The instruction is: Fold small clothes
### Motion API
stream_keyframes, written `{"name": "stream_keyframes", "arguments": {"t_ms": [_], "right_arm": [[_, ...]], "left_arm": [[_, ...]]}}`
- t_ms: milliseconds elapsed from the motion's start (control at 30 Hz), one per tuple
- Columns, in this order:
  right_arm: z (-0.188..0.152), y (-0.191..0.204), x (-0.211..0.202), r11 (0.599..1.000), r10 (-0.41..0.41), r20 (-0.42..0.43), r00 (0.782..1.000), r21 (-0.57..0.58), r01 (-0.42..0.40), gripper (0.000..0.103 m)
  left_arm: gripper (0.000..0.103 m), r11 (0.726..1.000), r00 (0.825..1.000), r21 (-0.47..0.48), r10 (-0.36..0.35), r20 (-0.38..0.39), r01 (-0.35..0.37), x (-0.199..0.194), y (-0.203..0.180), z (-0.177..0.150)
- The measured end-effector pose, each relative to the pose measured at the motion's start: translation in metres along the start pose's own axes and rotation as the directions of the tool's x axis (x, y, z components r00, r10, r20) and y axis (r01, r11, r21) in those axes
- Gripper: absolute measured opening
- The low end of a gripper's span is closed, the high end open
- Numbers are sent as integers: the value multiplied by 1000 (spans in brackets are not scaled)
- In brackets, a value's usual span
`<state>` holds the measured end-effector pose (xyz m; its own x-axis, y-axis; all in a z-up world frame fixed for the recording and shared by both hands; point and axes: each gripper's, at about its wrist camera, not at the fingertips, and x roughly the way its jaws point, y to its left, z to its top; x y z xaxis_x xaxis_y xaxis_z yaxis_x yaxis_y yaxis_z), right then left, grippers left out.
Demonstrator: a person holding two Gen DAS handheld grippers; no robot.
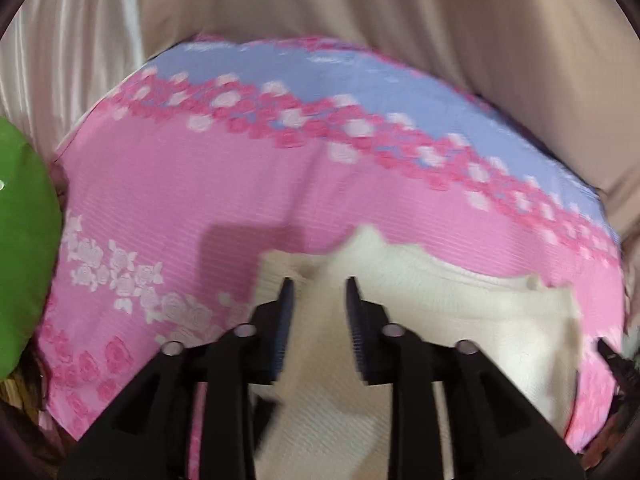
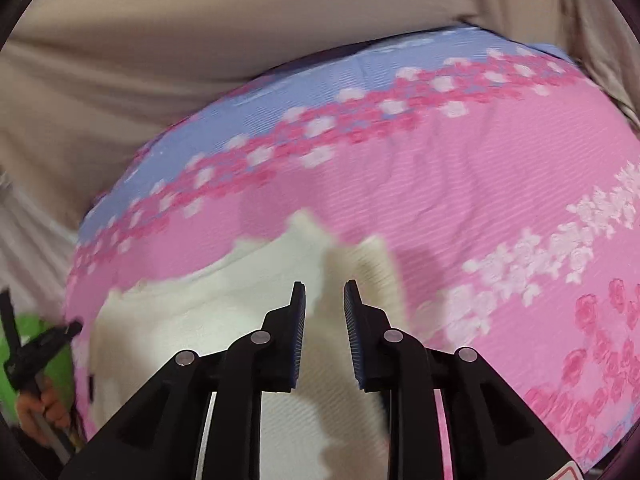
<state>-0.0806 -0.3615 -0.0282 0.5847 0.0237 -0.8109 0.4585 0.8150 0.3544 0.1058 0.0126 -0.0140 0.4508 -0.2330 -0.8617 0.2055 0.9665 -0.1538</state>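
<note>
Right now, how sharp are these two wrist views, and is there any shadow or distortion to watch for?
Left wrist view: motion blur smears the pink floral cover; a blocky shadow falls beside the cream garment. Right wrist view: similar blur, a soft shadow on the garment. Both: fisheye bends the cover's edge into an arc, with dark corners.

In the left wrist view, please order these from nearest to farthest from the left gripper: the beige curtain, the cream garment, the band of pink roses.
From the left gripper:
1. cream garment, directly under the fingertips.
2. band of pink roses, across the pink-and-blue sheet, beyond the garment.
3. beige curtain, behind the sheet, at the top.
</note>
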Motion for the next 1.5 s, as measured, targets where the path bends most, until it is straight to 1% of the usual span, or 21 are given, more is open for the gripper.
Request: {"name": "stream_keyframes", "arguments": {"t_ms": [67,133,200,267,333,400,500,567,600,667,733,800,867,1000,1067,1100,1167,1233,1267,1333,1500], "right_arm": [[-18,39,8,991,96,-74,993,-86,-102,17],[-43,78,30,968,152,-183,971,-172,-184,14],[-58,104,51,947,143,-238,961,-250,-203,14],[-66,118,72,930,122,-283,951,-303,-210,9],[-61,108,78,939,76,-268,960,-306,-160,3],[-46,63,64,976,47,-214,976,-197,-90,3],[-35,-23,36,996,-83,-152,985,-46,77,0],[-36,-68,23,996,-56,-164,985,58,66,0],[-36,-72,15,995,-61,-160,985,74,73,0],[-35,-49,-3,993,-114,-118,986,-1,115,10],[-34,-28,-8,996,-76,-90,993,-43,72,10],[-32,-5,0,995,-48,-90,995,-86,41,10],[-24,8,24,990,-88,-102,991,-123,75,10],[5,-5,45,997,-69,-77,995,-35,67,9],[12,-11,73,984,-168,-157,973,-78,157,0],[15,-10,75,986,-159,-164,974,-77,148,0],[20,1,57,986,-155,-115,981,-84,146,1],[20,10,42,983,-158,-57,986,-107,152,3],[17,12,47,976,-183,-66,981,-133,173,3],[6,3,79,962,-244,-162,956,-164,218,0],[13,8,43,988,-148,-95,984,-66,142,3]], "left_arm": [[31,997,998,57,-49,-47,52,2,-24,-16],[31,988,987,120,-76,-138,92,22,-50,-38],[32,987,981,144,-47,-187,74,41,-59,-54],[33,987,981,155,-20,-192,50,50,-56,-62],[33,988,984,150,-20,-179,47,44,-47,-60],[32,994,987,111,17,-158,1,39,-27,-55],[30,999,986,14,-29,-167,32,40,7,-54],[30,1000,986,5,-19,-167,20,39,11,-53],[30,1000,984,2,-13,-175,13,34,9,-51],[35,1000,990,-3,-19,-141,19,18,1,-47],[45,999,994,53,17,-107,-12,14,-12,-47],[45,994,991,100,60,-118,-49,24,-19,-45],[45,993,989,104,73,-129,-60,34,-20,-38],[46,995,983,57,92,-157,-84,59,-7,-23],[46,996,983,45,88,-160,-82,62,-6,-19],[46,996,983,45,88,-162,-82,58,-7,-16],[46,993,986,65,104,-130,-96,52,-10,-14],[46,989,982,91,128,-141,-116,59,-11,-15],[46,989,981,89,129,-146,-117,61,-11,-16],[46,986,980,101,144,-138,-131,62,-14,-18],[45,984,978,106,155,-138,-141,59,-18,-20]]}}
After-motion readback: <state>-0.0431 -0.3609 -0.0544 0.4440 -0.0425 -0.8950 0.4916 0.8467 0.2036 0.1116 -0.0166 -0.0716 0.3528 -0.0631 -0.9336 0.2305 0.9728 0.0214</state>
